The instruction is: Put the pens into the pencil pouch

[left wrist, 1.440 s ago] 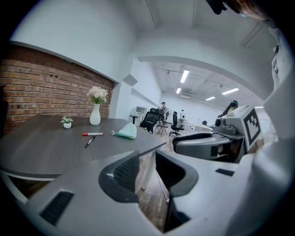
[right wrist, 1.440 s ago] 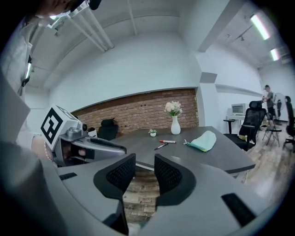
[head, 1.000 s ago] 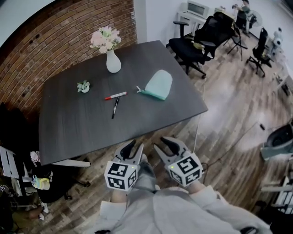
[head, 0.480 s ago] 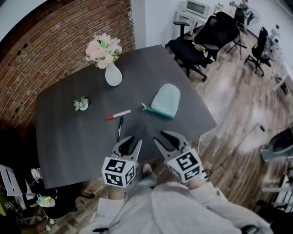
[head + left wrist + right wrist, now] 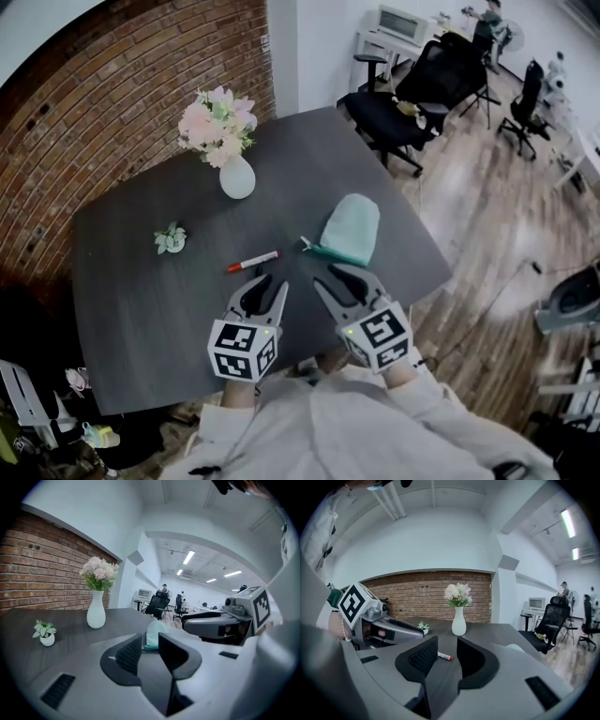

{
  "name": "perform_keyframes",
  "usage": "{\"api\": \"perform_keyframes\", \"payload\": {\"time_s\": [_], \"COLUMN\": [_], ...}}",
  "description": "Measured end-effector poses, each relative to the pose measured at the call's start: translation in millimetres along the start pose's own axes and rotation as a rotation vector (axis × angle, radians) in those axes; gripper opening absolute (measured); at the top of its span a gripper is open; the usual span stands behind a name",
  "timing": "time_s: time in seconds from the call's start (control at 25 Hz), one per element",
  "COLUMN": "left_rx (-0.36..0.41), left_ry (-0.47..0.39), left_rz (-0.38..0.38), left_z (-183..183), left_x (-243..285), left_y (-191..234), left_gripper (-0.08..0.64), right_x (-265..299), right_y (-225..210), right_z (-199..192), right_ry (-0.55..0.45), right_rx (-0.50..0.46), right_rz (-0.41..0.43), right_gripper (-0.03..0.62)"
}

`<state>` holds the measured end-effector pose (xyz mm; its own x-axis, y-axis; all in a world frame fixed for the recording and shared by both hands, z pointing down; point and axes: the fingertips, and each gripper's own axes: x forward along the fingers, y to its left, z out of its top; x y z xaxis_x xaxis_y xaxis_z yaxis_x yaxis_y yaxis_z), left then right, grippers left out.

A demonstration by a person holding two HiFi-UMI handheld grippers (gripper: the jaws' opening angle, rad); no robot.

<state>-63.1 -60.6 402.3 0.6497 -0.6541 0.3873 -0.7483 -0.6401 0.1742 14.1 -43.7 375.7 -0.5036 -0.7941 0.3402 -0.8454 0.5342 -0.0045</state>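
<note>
A red-capped marker lies on the dark grey table; it also shows between the jaws in the right gripper view. The mint pencil pouch lies to its right, its zipper end facing the marker, and sits just past the jaws in the left gripper view. My left gripper hovers open and empty over the near table edge, just short of the marker. My right gripper is open and empty, just short of the pouch. The black pen is hidden, likely under the left gripper.
A white vase of pink flowers stands at the table's back, a small potted plant to the left. Black office chairs stand beyond the far right corner. A brick wall runs behind the table.
The table has come nearer and both grippers now reach over its near edge, by the marker and pouch. The black pen, visible earlier, is covered by the left gripper.
</note>
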Motion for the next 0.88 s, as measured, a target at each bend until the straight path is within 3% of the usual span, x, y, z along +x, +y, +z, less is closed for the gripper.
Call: {"api": "perform_keyframes", "payload": {"time_s": [0.32, 0.88], "left_rx": [-0.029, -0.127], "left_ry": [0.022, 0.084], "left_rz": [-0.005, 0.051], "left_z": [-13.2, -44.0], "left_x": [2.3, 10.7], "left_y": [6.9, 11.5], "left_gripper": [0.094, 0.094], "right_x": [9.6, 22.0], "right_y": [-5.6, -15.2], "right_z": [-10.7, -42.1], "right_ry": [0.021, 0.156], "right_rx": [0.025, 0.000], "right_rz": [-0.013, 0.087], "right_gripper": [0.123, 0.123]}}
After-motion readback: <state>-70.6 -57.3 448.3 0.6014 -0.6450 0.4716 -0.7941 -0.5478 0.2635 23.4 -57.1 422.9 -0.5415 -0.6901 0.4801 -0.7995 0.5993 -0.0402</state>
